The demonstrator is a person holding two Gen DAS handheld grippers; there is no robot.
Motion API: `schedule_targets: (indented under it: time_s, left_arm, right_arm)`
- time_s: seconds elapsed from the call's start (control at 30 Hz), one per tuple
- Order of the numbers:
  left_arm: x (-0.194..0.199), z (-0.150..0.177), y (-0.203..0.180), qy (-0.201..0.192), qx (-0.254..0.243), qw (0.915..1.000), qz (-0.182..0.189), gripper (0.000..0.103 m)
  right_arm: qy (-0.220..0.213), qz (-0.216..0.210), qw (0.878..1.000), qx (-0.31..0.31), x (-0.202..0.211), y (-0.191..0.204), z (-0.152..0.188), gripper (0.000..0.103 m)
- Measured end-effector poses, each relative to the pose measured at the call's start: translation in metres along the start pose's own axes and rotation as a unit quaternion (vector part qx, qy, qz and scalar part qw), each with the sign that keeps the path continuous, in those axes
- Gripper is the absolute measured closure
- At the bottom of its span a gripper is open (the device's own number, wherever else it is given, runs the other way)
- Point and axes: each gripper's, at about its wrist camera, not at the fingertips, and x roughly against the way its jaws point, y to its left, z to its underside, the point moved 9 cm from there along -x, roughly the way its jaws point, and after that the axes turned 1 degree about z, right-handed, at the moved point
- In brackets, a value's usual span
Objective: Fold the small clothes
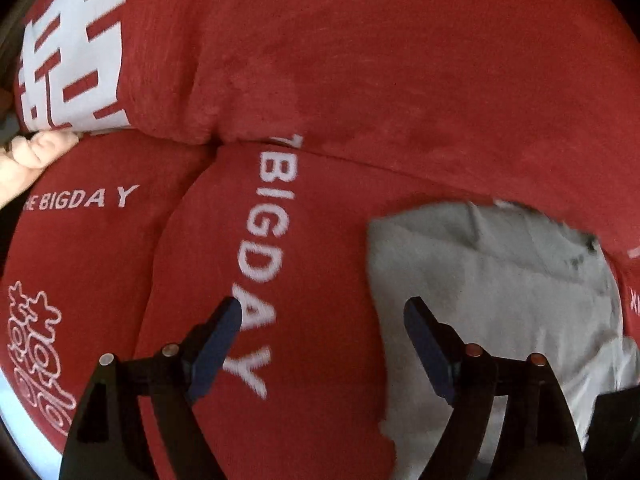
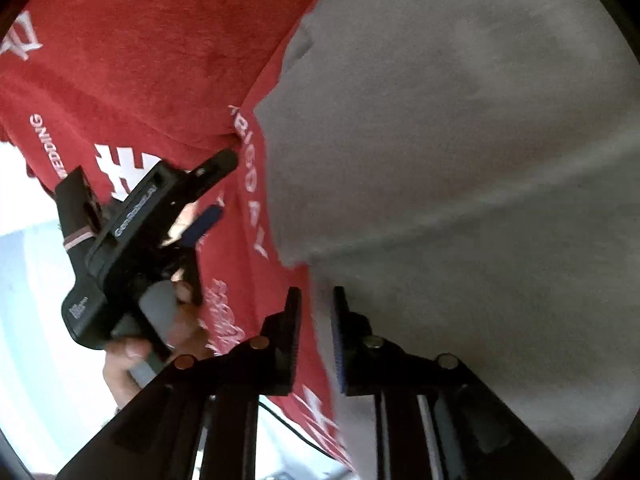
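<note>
Gathering the grey garment (image 2: 460,160) on the red printed blanket (image 1: 360,60).
My left gripper (image 1: 322,312) gapes empty; my right gripper (image 2: 316,304) pinches the garment's edge, ready to fold over.

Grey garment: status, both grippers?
Left gripper open over red printed cloth. Right gripper jaws narrow around grey garment edge, grip unclear. Nothing blocking.

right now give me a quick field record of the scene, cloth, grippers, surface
surface: red cover printed with white lettering
garment: grey cloth lying on the cover
left gripper: open, nothing between the fingers, above the cloth's edge
right gripper: jaws narrow, cloth edge between them; pad contact unclear through blur
person: hand on the left gripper's handle
</note>
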Motion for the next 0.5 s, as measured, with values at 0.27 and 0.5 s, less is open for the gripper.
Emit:
schedule_targets:
  time_s: [0.27,0.5]
  left_arm:
    - [0.035,0.068,-0.076,0.048,-0.092,0.9946,0.007,0.019]
    - [0.054,0.107,-0.146,0.063,-0.153,0.9855,0.036,0.019]
  right_arm:
    - [-0.047,0.049,0.997,-0.043,0.103,-0.059,0.025,0.053]
    - [-0.147,0.08,0.982,-0.093,0.209,-0.117,0.023,0.053]
